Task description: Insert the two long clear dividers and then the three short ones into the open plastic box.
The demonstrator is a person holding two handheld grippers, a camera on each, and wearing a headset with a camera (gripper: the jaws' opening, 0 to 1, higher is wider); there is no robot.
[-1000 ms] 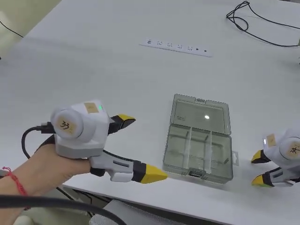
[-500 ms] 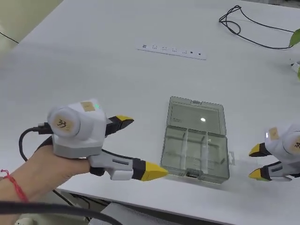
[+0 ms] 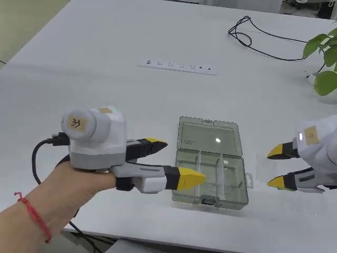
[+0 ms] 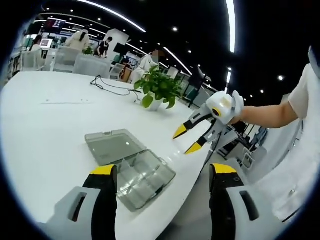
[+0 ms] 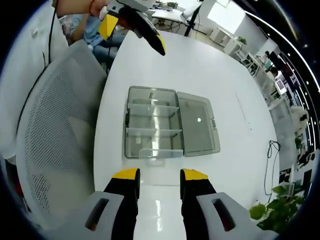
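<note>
Lying flat on the counter (image 3: 105, 63), just beside the right end of the box (image 3: 231, 199): one loose divider (image 5: 160, 152), clear. It's dead ahead of the right gripper (image 3: 275, 167), between that gripper and the box. The left gripper (image 3: 174, 160) hovers off the box's opposite end, so right is clearly nearer. The loose divider's long axis runs along the box's end wall, i.e. across the right gripper's approach line and in line with its jaw gap. My read: it needs a wrist roll before it can pinch the thin way. Both grippers spread, nothing held. Box is open near the counter's front edge, lid (image 3: 208, 136) laid flat behind. Count: 1 box, 2 standing dividers (image 3: 198, 167) inside making 3 bays, 1 loose outside. Whether short ones already sit in the bays, can't tell, clear on clear
</note>
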